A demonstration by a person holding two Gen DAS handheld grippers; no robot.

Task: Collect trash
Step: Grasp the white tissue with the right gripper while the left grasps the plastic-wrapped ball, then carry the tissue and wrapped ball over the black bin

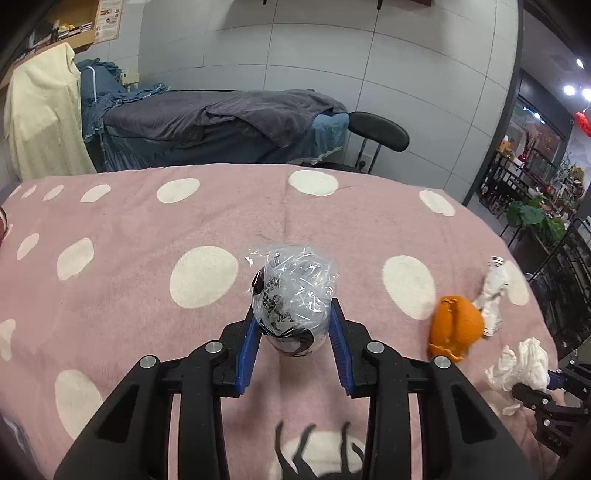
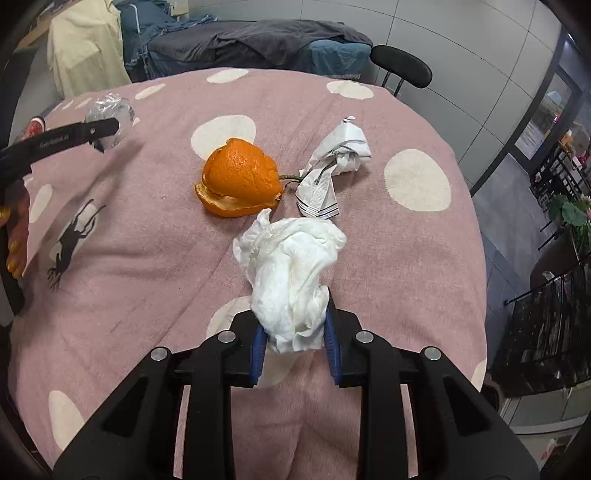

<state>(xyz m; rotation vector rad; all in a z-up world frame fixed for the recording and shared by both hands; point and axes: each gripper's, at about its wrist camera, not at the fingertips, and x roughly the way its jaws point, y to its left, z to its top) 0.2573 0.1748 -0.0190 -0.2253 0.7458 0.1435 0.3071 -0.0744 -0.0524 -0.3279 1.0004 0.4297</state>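
A crumpled plastic wrapper was clamped by the left gripper above the pink tabletop; a white tissue was pinched by the right gripper. Orange peel lay nearby.

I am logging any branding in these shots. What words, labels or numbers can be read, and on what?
No text can be read with certainty.
Left gripper arm: small pale lettering, too blurred.
Crumpled plastic wrapper: black print, creased, illegible.
Wall poster: too small.
Crumpled paper: only stripes.
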